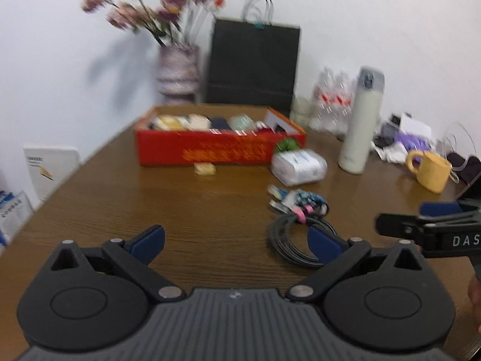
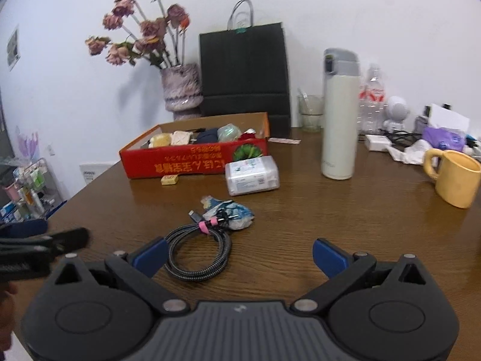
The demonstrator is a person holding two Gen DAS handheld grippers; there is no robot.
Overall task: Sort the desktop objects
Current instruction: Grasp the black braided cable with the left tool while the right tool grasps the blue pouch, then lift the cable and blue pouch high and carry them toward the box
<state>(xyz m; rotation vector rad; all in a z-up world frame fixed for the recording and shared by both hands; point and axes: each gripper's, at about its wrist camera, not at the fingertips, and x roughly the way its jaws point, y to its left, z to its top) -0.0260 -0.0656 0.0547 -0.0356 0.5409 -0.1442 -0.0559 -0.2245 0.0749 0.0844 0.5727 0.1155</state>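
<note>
Both tools are spread wide and hold nothing. The left tool [image 1: 236,245] hovers low over the counter [image 1: 150,198], with the coiled braided cable [image 1: 300,240] at its 1 o'clock, partly behind its right pad. The right tool [image 2: 239,255] has that cable [image 2: 198,255] at its 10 o'clock, touching or just beside its left pad.

The cable is loosely coiled and held only by a pink tie [image 2: 203,228]. A pinch on one strand would likely drag the coil or let it sag open rather than lift it whole. Its plug end lies against a crumpled blue-and-white wrapper [image 2: 231,212], so a lift could pull that along.

The red box [image 2: 195,156] at 12 o'clock, already holding small items, looks like the destination. A wrapped tissue pack [image 2: 252,176] and a small yellow packet [image 2: 170,179] sit just before its front wall and could be nudged on the way. The tall cream flask [image 2: 339,120] at 1 o'clock is upright and top-heavy, and a sideways swing might topple it. The tools are near each other and may collide over the cable.
</note>
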